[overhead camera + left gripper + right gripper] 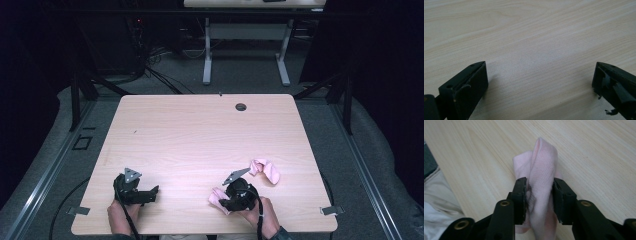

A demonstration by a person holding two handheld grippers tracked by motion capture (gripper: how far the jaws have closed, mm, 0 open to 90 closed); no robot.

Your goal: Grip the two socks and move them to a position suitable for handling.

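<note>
You're parking the left gripper (150, 192) at the near left of the table (200, 135), jaws spread wide on nothing, likely to keep it clear. Near right, the right gripper (539, 195) is sitting around one pink sock (541, 170), jaws partly apart and touching its sides, grip looking loose. A second pink sock (266, 170) is lying just beyond, to the right.

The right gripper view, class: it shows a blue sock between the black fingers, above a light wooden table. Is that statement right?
Not quite: the sock is pink, not blue. The right gripper view shows it between the black fingers of the right gripper, above the light wooden table, as stated.
</note>
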